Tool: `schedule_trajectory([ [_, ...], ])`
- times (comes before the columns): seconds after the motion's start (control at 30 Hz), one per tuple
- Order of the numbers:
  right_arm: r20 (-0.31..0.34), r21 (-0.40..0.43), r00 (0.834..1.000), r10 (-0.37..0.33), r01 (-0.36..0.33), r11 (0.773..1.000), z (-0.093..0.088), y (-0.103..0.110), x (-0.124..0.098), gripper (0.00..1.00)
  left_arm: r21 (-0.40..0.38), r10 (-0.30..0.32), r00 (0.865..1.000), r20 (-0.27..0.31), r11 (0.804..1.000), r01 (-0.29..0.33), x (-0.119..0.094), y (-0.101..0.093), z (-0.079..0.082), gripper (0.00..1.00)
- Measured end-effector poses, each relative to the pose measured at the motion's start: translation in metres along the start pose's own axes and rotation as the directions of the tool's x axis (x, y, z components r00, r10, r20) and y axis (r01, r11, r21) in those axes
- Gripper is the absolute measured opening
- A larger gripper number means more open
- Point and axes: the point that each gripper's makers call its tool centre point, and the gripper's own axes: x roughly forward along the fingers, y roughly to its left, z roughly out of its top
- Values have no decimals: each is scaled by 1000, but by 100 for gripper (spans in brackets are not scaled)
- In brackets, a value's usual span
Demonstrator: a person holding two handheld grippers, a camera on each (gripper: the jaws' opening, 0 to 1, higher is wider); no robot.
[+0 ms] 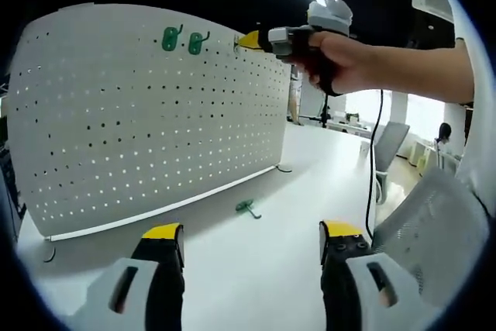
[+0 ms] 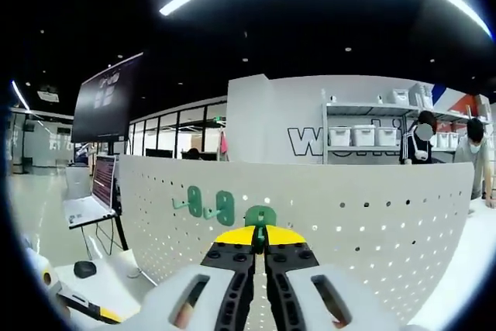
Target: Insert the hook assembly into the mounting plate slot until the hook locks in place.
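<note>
A white pegboard (image 1: 147, 114) stands upright on the table, with two green hooks (image 1: 183, 39) mounted near its top edge. A third green hook (image 1: 246, 207) lies loose on the table in front of the board. My left gripper (image 1: 252, 238) hangs open low over the table. The right gripper (image 1: 249, 40), held by a hand, sits at the board's top edge. In the right gripper view that gripper (image 2: 261, 239) is shut on a green hook (image 2: 260, 217) pressed against the pegboard (image 2: 372, 222), just right of the two mounted hooks (image 2: 209, 202).
A white table (image 1: 310, 184) stretches to the right of the board. Office chairs (image 1: 391, 141) stand at its far side. A laptop (image 2: 89, 199) on a stand, a dark screen (image 2: 108, 98) and shelves with white bins (image 2: 364, 136) lie beyond the board; two people stand by the shelves.
</note>
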Motion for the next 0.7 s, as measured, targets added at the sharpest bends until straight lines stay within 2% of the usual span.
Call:
schedule_trajectory([
  [0.17, 5, 3, 1000, -24, 24, 1000, 1, -5, 6, 0, 5, 0, 1000, -8, 1000, 0, 0, 0, -3, 73],
  [0.7, 24, -36, 999, -34, 35, 999, 4, -4, 27, 1, 2, 14, 1000, -22, 1000, -14, -3, 3, -8, 71],
])
